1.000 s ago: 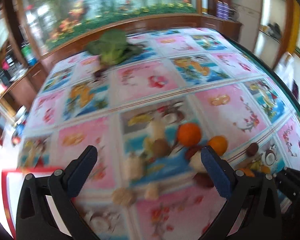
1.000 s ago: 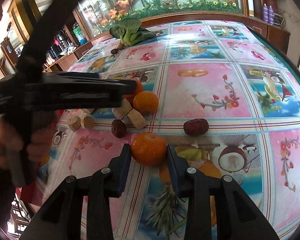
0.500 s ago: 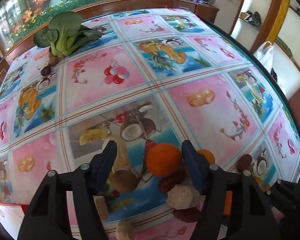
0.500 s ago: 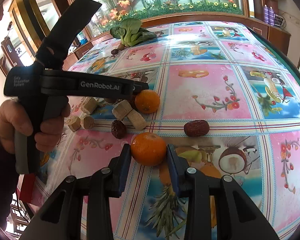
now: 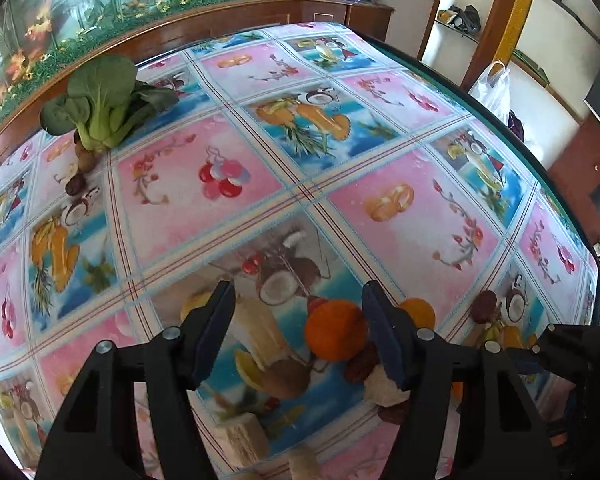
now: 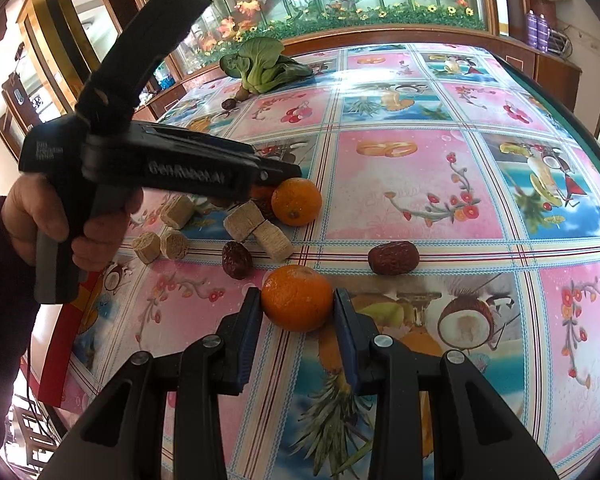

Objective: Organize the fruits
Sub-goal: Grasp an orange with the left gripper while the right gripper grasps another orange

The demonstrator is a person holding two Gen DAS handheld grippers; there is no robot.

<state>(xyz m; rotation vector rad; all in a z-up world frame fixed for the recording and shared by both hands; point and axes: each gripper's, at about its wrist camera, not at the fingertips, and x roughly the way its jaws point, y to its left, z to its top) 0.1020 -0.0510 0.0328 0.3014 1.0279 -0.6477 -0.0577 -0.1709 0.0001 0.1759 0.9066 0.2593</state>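
Note:
My right gripper (image 6: 296,312) is shut on an orange tangerine (image 6: 297,298) that rests on the patterned tablecloth (image 6: 412,184). My left gripper (image 5: 298,324) is open, its jaws wide apart, with a second tangerine (image 5: 335,330) between them, close to the right finger. The left gripper (image 6: 284,174) also shows in the right wrist view, over a cluster with another tangerine (image 6: 296,207). A third tangerine (image 5: 418,314) sits just right of the left gripper's right finger. Red dates (image 6: 393,258) (image 6: 237,259) lie nearby.
Several tan cork-like cylinders (image 6: 265,229) lie in the cluster. A green bok choy (image 5: 100,104) with a date (image 5: 75,185) beside it sits at the far left of the table. A red tray edge (image 6: 62,340) is at the near left. The table's right edge (image 5: 532,156) drops off.
My left gripper has moved forward and lower over the fruit cluster, so a tangerine now lies between its open jaws. My right gripper has stayed shut on its tangerine.

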